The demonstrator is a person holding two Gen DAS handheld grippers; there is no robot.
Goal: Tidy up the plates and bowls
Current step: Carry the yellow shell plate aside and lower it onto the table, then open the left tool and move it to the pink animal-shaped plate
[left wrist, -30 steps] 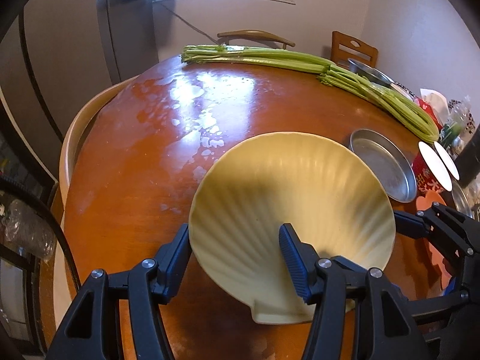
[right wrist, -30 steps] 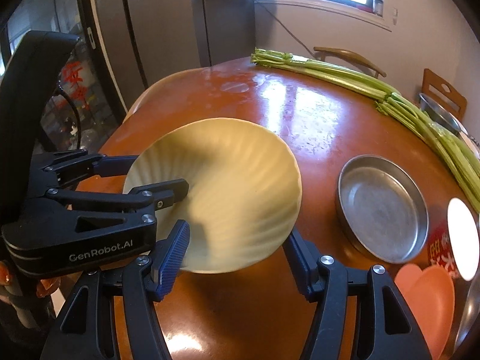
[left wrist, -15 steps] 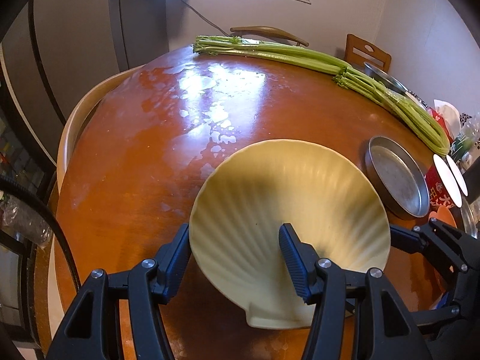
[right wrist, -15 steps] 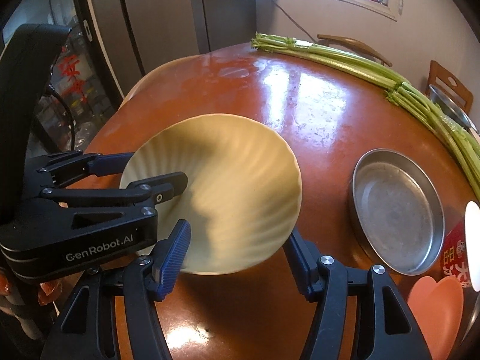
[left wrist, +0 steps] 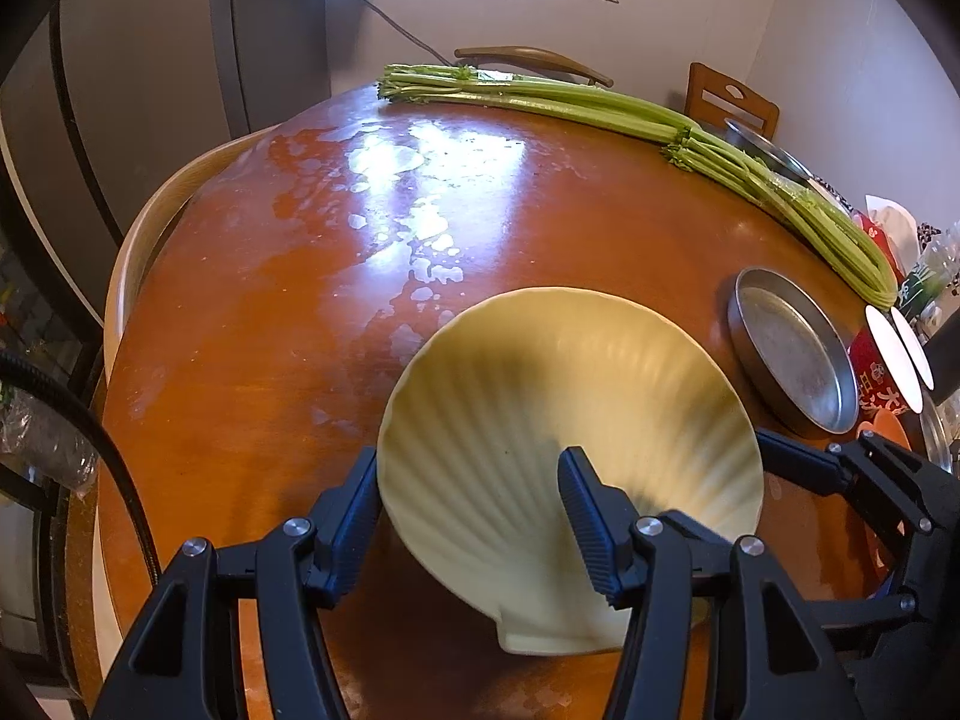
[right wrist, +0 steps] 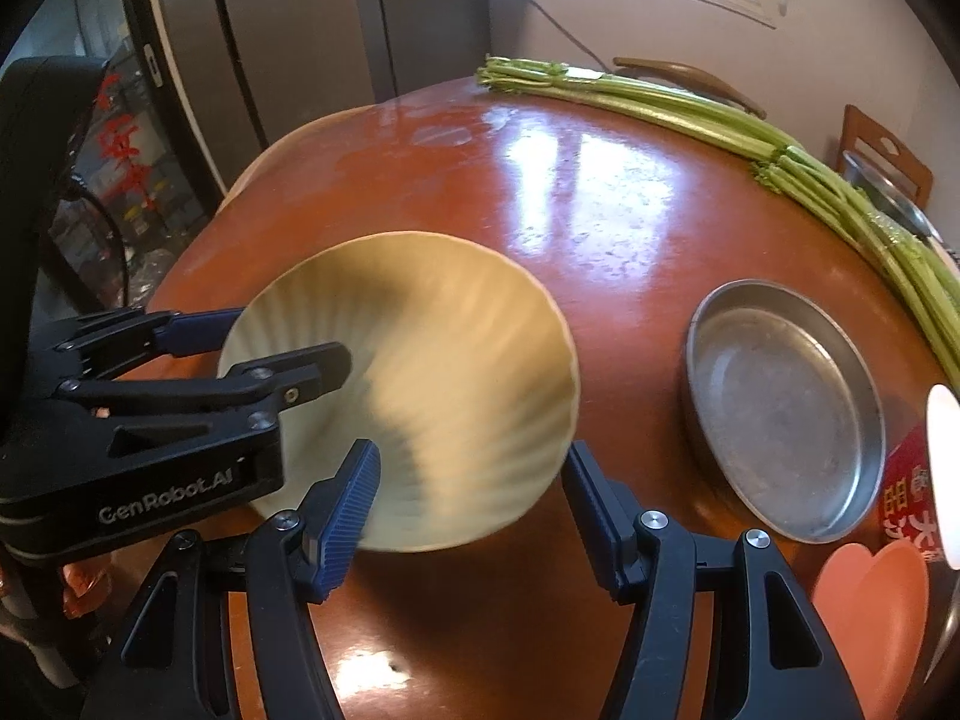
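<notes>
1. The shell plate (left wrist: 570,420) sits tilted over the worktop (left wrist: 372,276), its near edge raised.
2. The left hand-held gripper (left wrist: 471,531) grips the plate's rim – one jaw above, one below, partly closed.
3. The right hand-held gripper (right wrist: 474,507) flanks the opposite rim, half open; contact cannot be confirmed.
4. Risk: a one-sided rim hold – the smooth plate may pivot and slip.
5. Risk: a sideways swing may strike the metal pan (right wrist: 780,408).
</notes>
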